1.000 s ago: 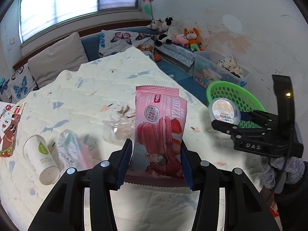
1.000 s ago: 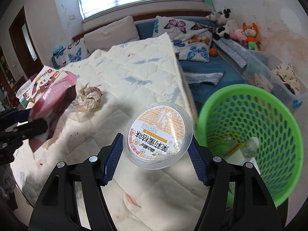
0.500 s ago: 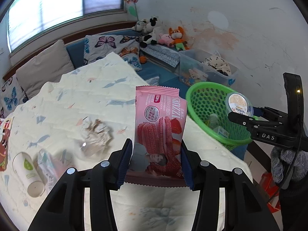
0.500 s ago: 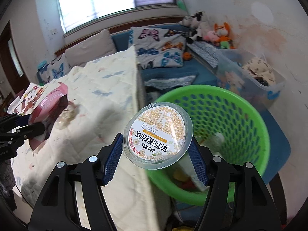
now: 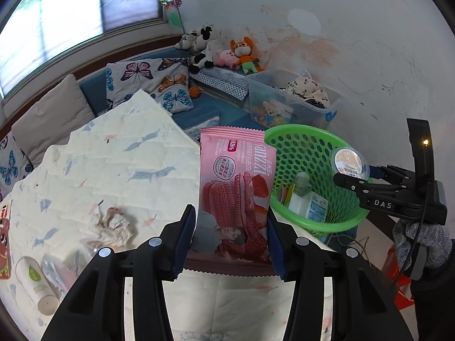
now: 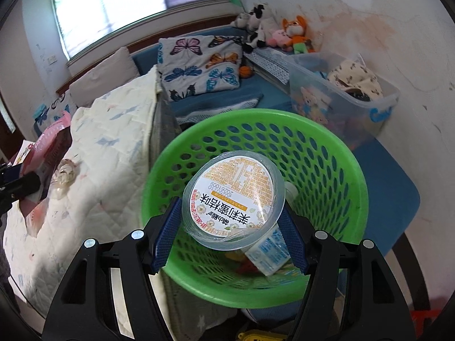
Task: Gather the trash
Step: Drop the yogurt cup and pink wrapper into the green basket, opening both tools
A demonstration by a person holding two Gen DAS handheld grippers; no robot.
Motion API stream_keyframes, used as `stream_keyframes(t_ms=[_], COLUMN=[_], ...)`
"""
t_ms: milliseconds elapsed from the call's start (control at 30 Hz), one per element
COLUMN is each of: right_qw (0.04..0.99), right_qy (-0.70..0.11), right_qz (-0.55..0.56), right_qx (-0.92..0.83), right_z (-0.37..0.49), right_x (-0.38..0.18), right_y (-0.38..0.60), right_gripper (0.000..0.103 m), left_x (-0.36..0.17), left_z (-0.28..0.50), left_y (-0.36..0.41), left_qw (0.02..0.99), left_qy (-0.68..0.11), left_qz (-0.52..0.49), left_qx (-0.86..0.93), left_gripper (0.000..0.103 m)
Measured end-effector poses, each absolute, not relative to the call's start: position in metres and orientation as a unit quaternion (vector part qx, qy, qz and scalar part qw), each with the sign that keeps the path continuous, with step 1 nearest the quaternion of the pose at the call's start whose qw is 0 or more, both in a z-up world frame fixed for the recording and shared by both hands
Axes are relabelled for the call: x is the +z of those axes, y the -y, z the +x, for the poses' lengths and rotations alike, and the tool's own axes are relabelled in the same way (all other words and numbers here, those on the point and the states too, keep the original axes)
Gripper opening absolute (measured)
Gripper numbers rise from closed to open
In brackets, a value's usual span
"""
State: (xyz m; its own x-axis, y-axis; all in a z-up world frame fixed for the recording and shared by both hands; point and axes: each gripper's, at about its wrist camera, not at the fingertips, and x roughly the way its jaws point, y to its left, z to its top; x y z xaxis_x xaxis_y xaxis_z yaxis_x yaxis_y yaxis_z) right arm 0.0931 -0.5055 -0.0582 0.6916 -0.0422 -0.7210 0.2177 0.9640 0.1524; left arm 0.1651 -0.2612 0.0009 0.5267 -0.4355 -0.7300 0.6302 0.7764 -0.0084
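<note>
Now, right gripper (image 6: 230, 233): squeezed tight on the round cup (image 6: 233, 196), right over the green basket (image 6: 327, 153).
Left gripper (image 5: 231, 241): clamped on the pink snack bag (image 5: 236, 187), beside the basket.

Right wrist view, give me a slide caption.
Right gripper holds a sealed plastic cup above the green basket.
</note>
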Motion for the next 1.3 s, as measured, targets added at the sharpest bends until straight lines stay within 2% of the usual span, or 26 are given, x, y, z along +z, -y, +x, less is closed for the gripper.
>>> stream_keyframes(t_ms=[200,333,900,1100,1133,1300], right_qw=[0.909,0.910,0.925,0.925,0.925,0.925], right_qy=[-0.391,-0.388,-0.349,-0.346,-0.346,-0.345], right_qz=[0.121,0.123,0.118,0.127,0.129,0.130], right_qx=[-0.079,-0.083,-0.092,-0.093,-0.093,-0.091], right_z=[0.093,0.089,0.047,0.039,0.039,0.036], right_x=[-0.065,-0.065,-0.040,-0.040,-0.041,-0.041], right_y=[0.517,0.520,0.527,0.531,0.531,0.529], right_gripper=[0.068,0.074,0.077,0.077,0.077,0.077], left_x=[0.000,-0.001,-0.023,-0.036,-0.038,-0.042], left_z=[0.168,0.168,0.182,0.186,0.187,0.186], left_y=[0.279,0.292,0.365,0.383,0.385,0.392], left_qw=[0.859,0.855,0.830,0.821,0.822,0.821], left_qy=[-0.377,-0.377,-0.400,-0.415,-0.415,-0.415], left_qz=[0.139,0.143,0.174,0.179,0.180,0.178], left_qx=[-0.318,-0.327,-0.348,-0.348,-0.345,-0.351], left_gripper=[0.046,0.046,0.047,0.051,0.055,0.059])
